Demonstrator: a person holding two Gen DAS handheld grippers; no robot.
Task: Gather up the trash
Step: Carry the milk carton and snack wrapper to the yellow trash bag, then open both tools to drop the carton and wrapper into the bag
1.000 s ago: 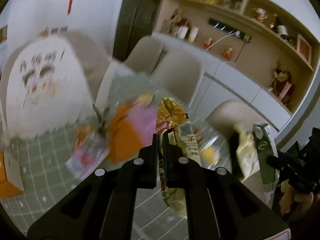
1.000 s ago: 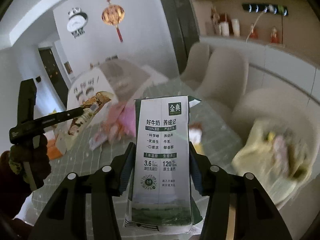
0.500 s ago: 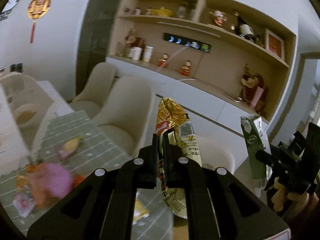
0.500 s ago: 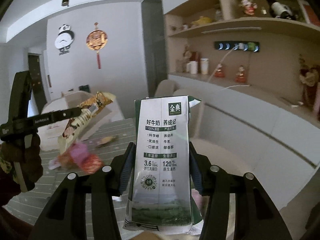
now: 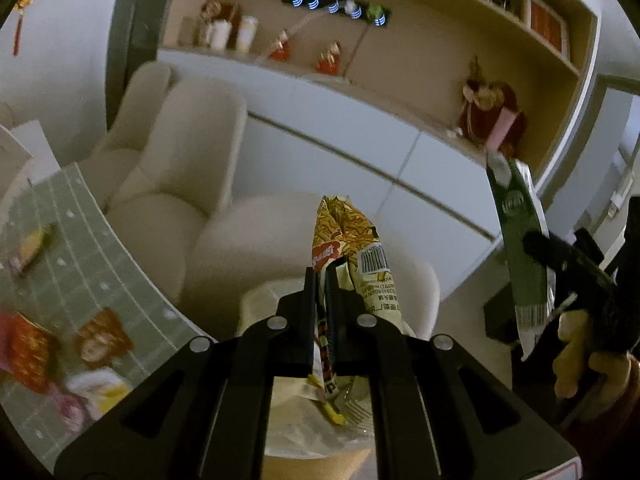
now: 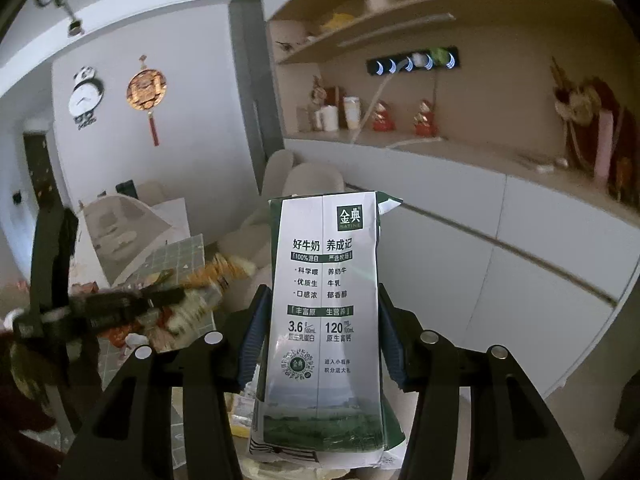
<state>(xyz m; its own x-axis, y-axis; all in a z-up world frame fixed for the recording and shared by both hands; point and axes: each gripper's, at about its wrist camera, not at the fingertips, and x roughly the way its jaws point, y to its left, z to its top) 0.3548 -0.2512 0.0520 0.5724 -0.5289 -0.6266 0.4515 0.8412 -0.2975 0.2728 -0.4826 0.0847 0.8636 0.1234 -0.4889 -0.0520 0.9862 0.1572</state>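
Clamping a milk carton point(image 6: 324, 320), right hand-held gripper point(image 6: 320, 340); left point(image 5: 320, 292) pinches noodle wrapper point(image 5: 348, 248).

We are looking at a dim room with pale grey walls point(image 6: 192, 60). A panda-shaped clock point(image 6: 85, 97) and a round red-tasselled ornament point(image 6: 146, 94) are hanging at the upper left of the right wrist view. Open wooden shelving point(image 6: 460, 20) is running across the upper right above long white cabinets point(image 6: 520, 240). Cream upholstered chairs point(image 5: 180, 160) are standing at centre left beside a table under a green checked cloth point(image 5: 80, 260).
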